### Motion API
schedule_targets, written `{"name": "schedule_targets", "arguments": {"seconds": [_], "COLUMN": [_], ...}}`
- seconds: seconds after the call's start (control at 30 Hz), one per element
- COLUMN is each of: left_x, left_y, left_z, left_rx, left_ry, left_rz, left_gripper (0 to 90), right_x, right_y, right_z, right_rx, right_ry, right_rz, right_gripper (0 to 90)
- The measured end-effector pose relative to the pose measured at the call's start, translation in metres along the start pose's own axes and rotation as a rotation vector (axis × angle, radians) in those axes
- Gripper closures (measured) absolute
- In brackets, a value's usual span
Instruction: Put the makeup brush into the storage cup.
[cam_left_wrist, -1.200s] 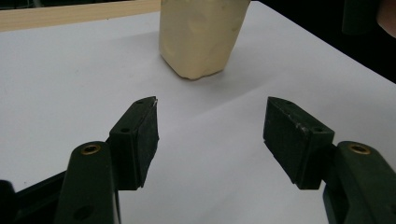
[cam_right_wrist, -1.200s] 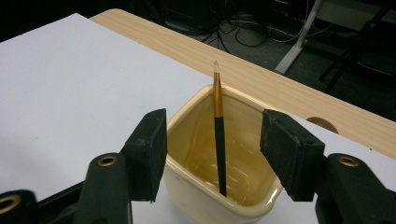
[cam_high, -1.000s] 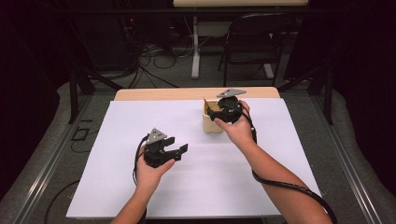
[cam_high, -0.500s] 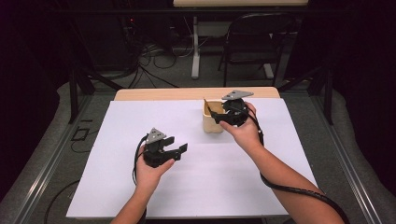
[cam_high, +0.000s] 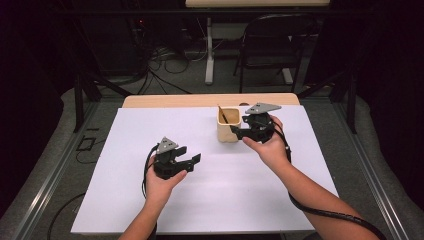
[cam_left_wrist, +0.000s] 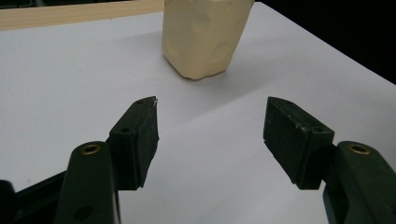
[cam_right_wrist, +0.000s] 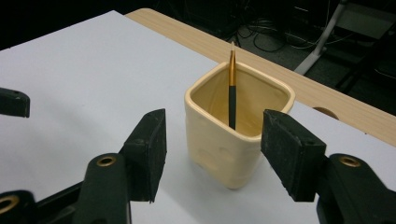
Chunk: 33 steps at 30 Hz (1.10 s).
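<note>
White sheeting covers the table, with dark floor, cables and a chair beyond. Near its far edge stands a cream cup holding 1 brush. The right gripper, jaws spread and empty, sits beside it. The left gripper, spread, hovers well apart.
</note>
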<state>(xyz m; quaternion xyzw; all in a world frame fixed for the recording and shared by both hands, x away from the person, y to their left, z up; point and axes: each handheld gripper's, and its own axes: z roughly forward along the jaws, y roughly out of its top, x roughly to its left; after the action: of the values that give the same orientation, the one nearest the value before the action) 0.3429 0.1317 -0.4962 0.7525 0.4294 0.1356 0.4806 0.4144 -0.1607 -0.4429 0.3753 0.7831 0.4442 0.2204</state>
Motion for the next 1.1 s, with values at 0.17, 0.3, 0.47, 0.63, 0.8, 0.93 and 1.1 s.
{"name": "schedule_targets", "arguments": {"seconds": [0.17, 0.3, 0.47, 0.63, 0.8, 0.93, 1.1], "left_x": [0.0, 0.0, 0.002, 0.006, 0.009, 0.011, 0.013], "left_y": [0.001, 0.002, 0.001, -0.001, -0.001, -0.002, -0.006], "left_z": [-0.001, -0.001, -0.003, -0.006, -0.013, -0.022, -0.029], "left_rx": [0.001, 0.005, 0.014, 0.038, 0.043, 0.03, 0.033], "left_ry": [0.001, 0.001, 0.01, 0.023, 0.02, 0.015, 0.015], "left_rz": [-0.005, 0.001, 0.003, 0.016, 0.018, 0.007, 0.015], "left_gripper": [35.7, 35.7, 35.7, 35.6, 35.6, 35.7, 35.7], "right_x": [-0.001, -0.001, 0.0, 0.001, 0.003, 0.002, 0.002], "right_y": [-0.005, -0.008, -0.011, -0.016, -0.022, -0.027, -0.033], "right_z": [-0.006, -0.012, -0.02, -0.026, -0.03, -0.036, -0.045], "right_rx": [-0.001, -0.003, -0.002, 0.003, 0.011, 0.0, 0.004], "right_ry": [0.001, 0.002, 0.009, 0.022, 0.029, 0.035, 0.039], "right_rz": [-0.007, -0.014, -0.023, -0.024, -0.032, -0.021, -0.019], "right_gripper": [40.6, 40.6, 40.4, 40.3, 40.3, 40.2, 40.0]}}
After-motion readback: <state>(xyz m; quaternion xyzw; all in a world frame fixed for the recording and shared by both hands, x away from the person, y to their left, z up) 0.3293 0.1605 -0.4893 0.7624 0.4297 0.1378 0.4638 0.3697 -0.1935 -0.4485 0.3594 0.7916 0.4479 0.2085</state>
